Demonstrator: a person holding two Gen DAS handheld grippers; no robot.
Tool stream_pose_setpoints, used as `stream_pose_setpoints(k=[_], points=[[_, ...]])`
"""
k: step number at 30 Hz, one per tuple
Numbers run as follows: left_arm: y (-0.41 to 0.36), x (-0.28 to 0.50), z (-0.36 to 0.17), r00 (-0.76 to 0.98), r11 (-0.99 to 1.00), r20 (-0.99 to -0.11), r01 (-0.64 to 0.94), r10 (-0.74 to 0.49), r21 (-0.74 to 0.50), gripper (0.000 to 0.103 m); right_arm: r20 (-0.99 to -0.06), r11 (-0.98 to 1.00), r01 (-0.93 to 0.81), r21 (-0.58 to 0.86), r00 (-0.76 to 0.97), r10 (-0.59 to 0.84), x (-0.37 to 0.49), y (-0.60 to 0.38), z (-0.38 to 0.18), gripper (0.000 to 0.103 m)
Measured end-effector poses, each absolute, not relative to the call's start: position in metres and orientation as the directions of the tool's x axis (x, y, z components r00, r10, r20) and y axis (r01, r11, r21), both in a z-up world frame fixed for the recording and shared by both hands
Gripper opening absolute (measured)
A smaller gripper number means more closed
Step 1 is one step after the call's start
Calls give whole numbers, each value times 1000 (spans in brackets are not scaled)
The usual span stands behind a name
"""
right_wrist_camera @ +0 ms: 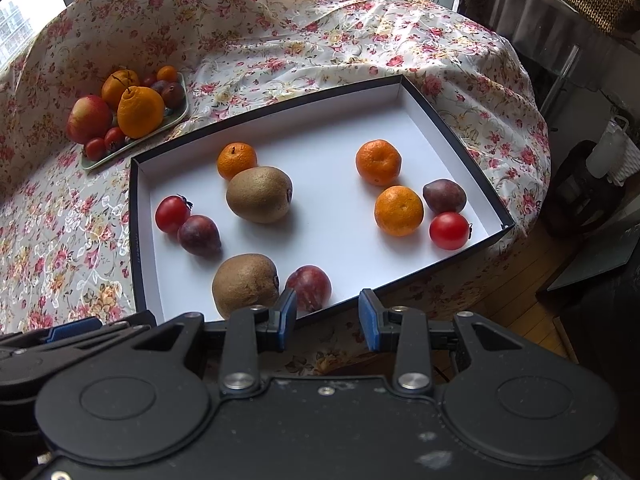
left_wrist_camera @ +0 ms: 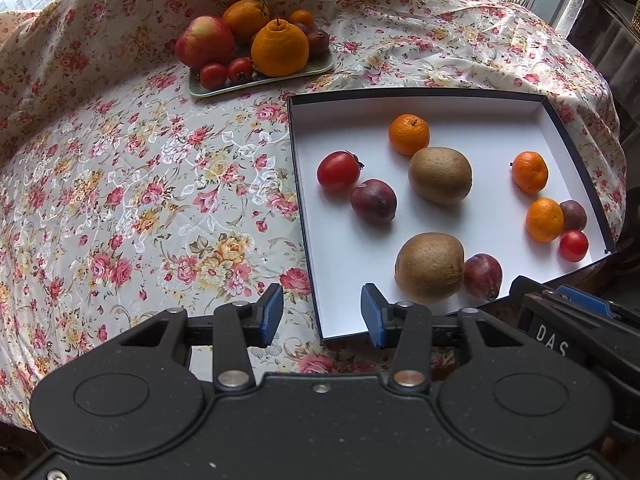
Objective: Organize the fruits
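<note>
A shallow white box with a dark rim point(left_wrist_camera: 500, 94) point(right_wrist_camera: 280, 108) lies on the flowered table. Loose in it are two kiwis point(left_wrist_camera: 440, 175) point(left_wrist_camera: 429, 267) point(right_wrist_camera: 259, 194) point(right_wrist_camera: 245, 285), three mandarins point(left_wrist_camera: 409, 134) point(right_wrist_camera: 378, 162) point(right_wrist_camera: 398, 210), plums point(left_wrist_camera: 373, 201) point(right_wrist_camera: 308, 288) and cherry tomatoes point(left_wrist_camera: 338, 171) point(right_wrist_camera: 449, 230). My left gripper point(left_wrist_camera: 322, 316) is open and empty over the box's near left corner. My right gripper point(right_wrist_camera: 328, 318) is open and empty at the box's near edge, just in front of the near plum.
A green tray point(left_wrist_camera: 224, 88) point(right_wrist_camera: 178, 120) at the back left is piled with an apple point(left_wrist_camera: 205, 41), big oranges point(left_wrist_camera: 280, 49), tomatoes and plums. The flowered cloth point(left_wrist_camera: 120, 184) hangs over the table's right edge point(right_wrist_camera: 528, 160). Furniture and wooden floor point(right_wrist_camera: 516, 304) are at the right.
</note>
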State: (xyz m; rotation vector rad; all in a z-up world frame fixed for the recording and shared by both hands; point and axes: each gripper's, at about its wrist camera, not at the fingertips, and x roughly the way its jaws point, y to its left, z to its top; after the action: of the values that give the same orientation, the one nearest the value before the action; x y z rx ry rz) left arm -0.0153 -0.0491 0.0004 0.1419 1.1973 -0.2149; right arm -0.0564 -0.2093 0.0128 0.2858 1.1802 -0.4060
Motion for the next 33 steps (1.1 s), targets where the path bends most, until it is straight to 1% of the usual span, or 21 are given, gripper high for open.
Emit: stream_pose_setpoints(k=[33], points=[[-51, -14, -3, 342, 969, -936, 248, -81, 7, 52, -936, 895, 445, 5, 316, -152, -57, -211, 12, 38]])
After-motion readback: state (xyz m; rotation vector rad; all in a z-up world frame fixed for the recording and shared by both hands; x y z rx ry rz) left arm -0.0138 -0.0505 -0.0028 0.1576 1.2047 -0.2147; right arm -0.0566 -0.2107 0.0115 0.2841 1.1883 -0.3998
